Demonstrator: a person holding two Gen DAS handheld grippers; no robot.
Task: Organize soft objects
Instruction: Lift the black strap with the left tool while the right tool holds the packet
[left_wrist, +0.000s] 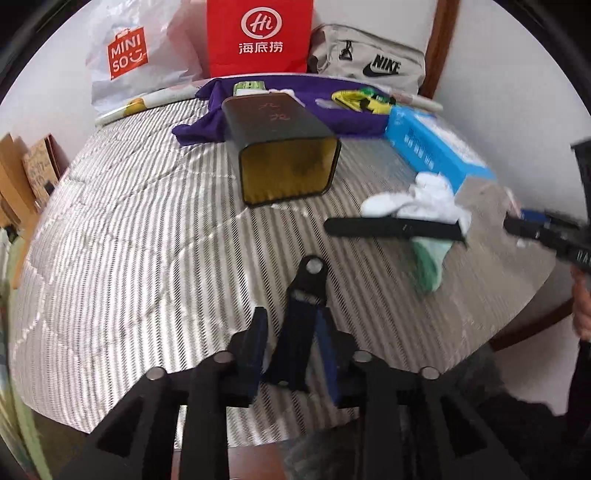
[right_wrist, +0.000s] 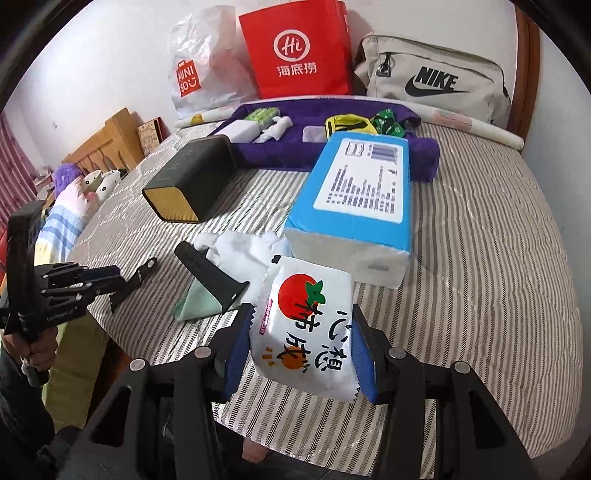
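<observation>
Your right gripper (right_wrist: 301, 343) is clamped on the tissue pack (right_wrist: 306, 328), hovering over the near edge of the bed (right_wrist: 480, 280). Left gripper (left_wrist: 291, 343) is nearly closed on nothing (blurry though). White cloth (right_wrist: 243, 254) and green cloth (right_wrist: 195, 304) aren't sorted yet, so you're early on.

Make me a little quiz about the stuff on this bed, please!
1. True or false: the right gripper holds a tissue pack.
2. Which way does the black tin sit? A) upright B) on its side
3. What logo is on the beige bag?

Key:
1. True; its pads squeeze both sides of the pack.
2. B
3. Nike
</observation>
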